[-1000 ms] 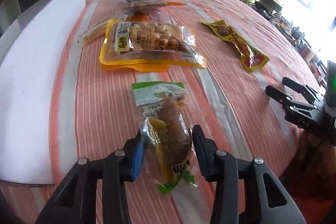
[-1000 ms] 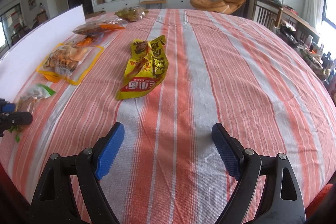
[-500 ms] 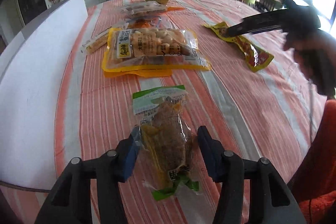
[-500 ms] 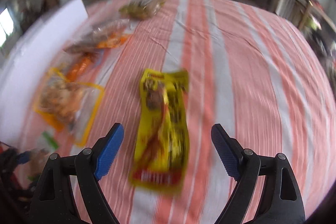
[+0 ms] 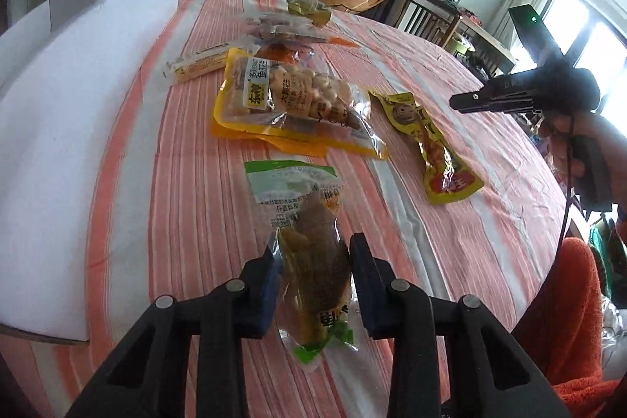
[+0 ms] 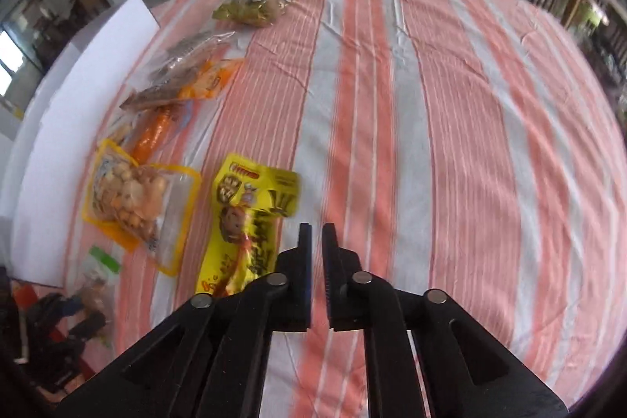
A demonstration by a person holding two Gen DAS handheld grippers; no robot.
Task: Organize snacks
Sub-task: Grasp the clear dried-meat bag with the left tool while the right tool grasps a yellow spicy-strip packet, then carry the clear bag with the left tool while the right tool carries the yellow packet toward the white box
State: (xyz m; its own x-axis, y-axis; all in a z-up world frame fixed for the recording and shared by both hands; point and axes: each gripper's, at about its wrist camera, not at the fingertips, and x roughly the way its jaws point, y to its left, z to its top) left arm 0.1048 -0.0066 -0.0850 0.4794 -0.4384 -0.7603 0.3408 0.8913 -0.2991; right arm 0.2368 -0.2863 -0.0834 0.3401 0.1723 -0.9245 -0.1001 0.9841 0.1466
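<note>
The left gripper (image 5: pixel 311 261) has just clamped onto the green-topped snack pack (image 5: pixel 309 241) lying on the striped tablecloth (image 5: pixel 450 222). The right gripper (image 6: pixel 316 236) has just snapped nearly shut, seemingly empty, beside the yellow packet (image 6: pixel 247 218): probably a miss.

Light: daylight floods in from my window (image 5: pixel 588 38), blown out white.
Blur: my right wrist view smears toward the table's (image 6: pixel 450 143) left edge.
Distortion: fisheye bends every edge; corners go black.
</note>
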